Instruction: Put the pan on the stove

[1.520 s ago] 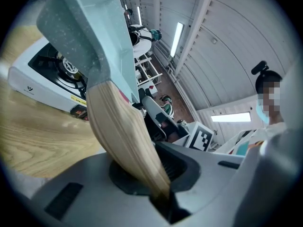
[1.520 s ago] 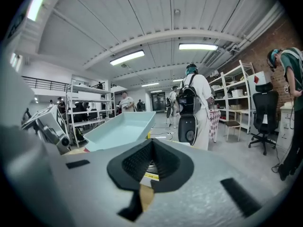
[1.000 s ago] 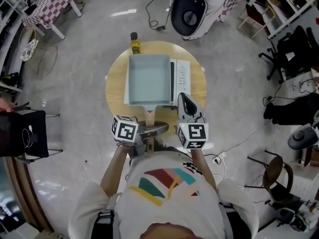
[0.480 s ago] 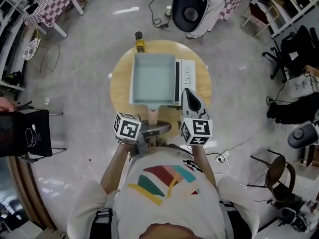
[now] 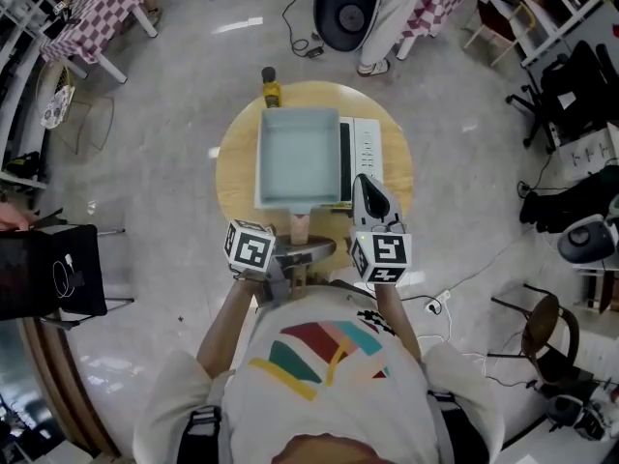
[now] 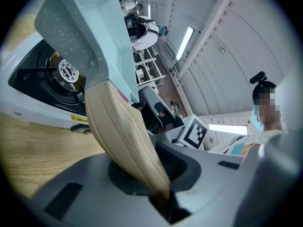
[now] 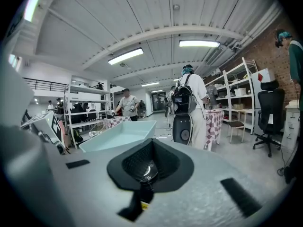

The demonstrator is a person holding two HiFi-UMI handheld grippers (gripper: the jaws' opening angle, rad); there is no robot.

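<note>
Pan, pale blue and square, is positioned over the left part of the white stove on the round wooden table. Its underside is tilted clear of the burner. Its wooden handle points near and is clamped between the closed jaws of the left gripper. The right gripper, jaws together and empty, is near the stove's near right corner.

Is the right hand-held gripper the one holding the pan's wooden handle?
No, the left hand-held gripper is clamped on the wooden handle of the pan, while the right hand-held gripper holds nothing.
</note>
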